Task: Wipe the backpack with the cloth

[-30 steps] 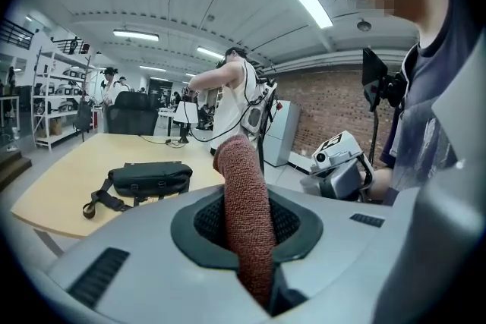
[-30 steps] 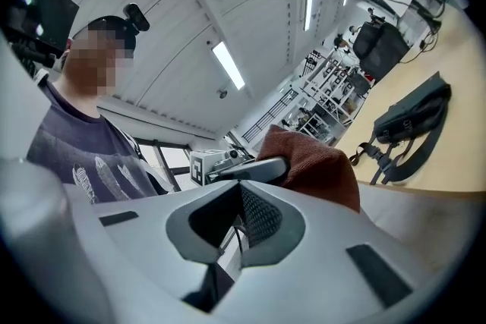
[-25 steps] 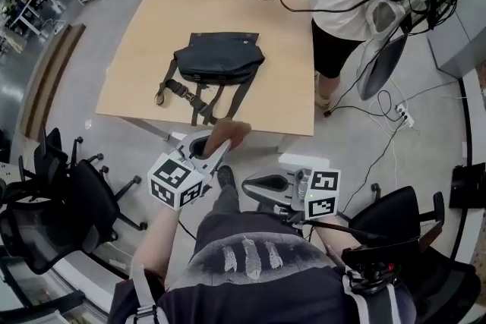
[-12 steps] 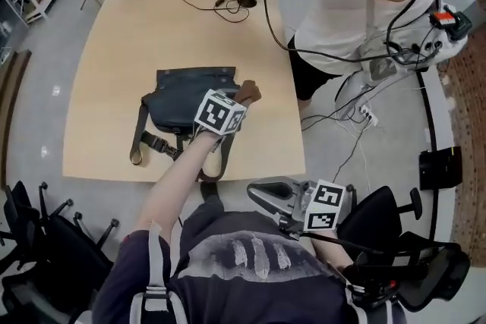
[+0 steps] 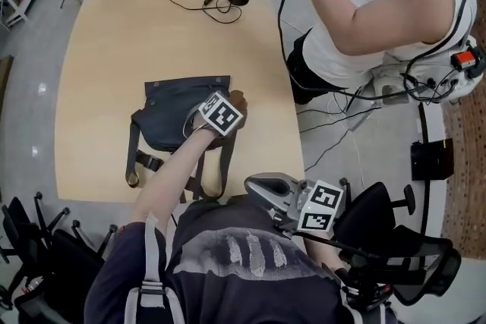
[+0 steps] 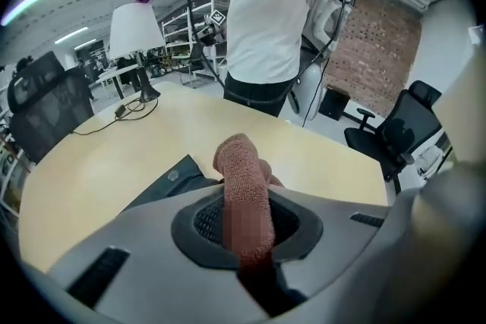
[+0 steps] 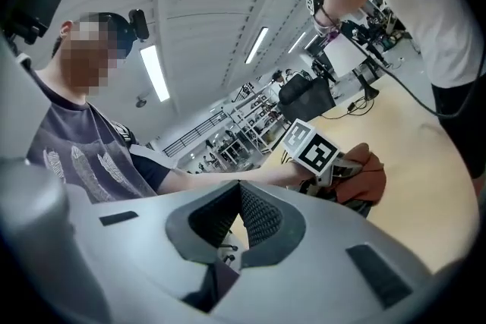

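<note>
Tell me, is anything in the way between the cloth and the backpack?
No, nothing visible is. The left gripper holds the brown cloth right at the backpack's right edge on the table, with no other thing between them.

The head view looks steeply down from above the person onto the whole table (image 5: 99,49) and the backpack (image 5: 171,114). The left gripper view sits low and close over the backpack, facing across the tabletop toward the lamp (image 6: 137,30). The right gripper view, off the table's near edge, tilts upward. All three views share the cloth (image 7: 364,174).
</note>
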Available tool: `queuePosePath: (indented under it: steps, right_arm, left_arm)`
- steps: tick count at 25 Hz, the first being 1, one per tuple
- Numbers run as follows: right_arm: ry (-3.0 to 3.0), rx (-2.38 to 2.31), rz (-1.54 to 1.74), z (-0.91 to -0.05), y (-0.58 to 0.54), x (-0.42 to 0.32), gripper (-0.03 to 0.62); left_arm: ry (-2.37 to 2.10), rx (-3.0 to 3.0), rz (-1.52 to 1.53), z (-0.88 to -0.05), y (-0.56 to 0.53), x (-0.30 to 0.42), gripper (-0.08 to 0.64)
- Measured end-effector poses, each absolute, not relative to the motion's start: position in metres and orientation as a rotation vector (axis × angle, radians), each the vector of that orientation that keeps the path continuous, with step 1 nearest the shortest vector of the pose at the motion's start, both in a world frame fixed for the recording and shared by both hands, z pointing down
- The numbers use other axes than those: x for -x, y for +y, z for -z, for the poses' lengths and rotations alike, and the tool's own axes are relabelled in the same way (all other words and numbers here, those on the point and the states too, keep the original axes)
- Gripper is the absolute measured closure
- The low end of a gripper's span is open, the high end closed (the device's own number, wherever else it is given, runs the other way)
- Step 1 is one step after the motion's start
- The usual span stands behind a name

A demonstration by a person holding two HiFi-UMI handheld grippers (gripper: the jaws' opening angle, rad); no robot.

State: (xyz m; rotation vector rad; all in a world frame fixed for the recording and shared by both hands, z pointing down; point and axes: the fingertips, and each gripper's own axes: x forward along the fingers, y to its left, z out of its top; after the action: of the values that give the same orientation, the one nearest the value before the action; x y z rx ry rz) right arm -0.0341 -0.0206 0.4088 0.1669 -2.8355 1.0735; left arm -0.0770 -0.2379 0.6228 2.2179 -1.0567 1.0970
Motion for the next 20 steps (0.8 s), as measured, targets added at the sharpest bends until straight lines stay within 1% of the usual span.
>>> queuePosePath:
  steps: [5, 9, 15, 20]
  right_arm:
    - [-2.82, 0.043, -1.045, -0.405, -0.032, 0.049, 0.591]
    - [-2.826, 0.149, -1.073, -0.403, -0.042, 0.046, 0.591]
    - [-2.794, 0.291, -1.098, -0.405, -0.045, 0.047, 0.591]
    - [-2.77, 0.37, -1.109, -0.406, -0.038, 0.052, 0.591]
  left_arm:
    - [-1.143, -2.229, -1.191, -0.628, -0.225, 0.092, 0.505]
    - [-1.269, -2.202, -1.212, -0.622, -0.212, 0.112, 0.505]
    - [-1.424, -2.056, -1.151, -0.619, -0.182, 0.161, 0.505]
    - [-1.598, -1.881, -1.084, -0.625, -0.141, 0.221, 0.505]
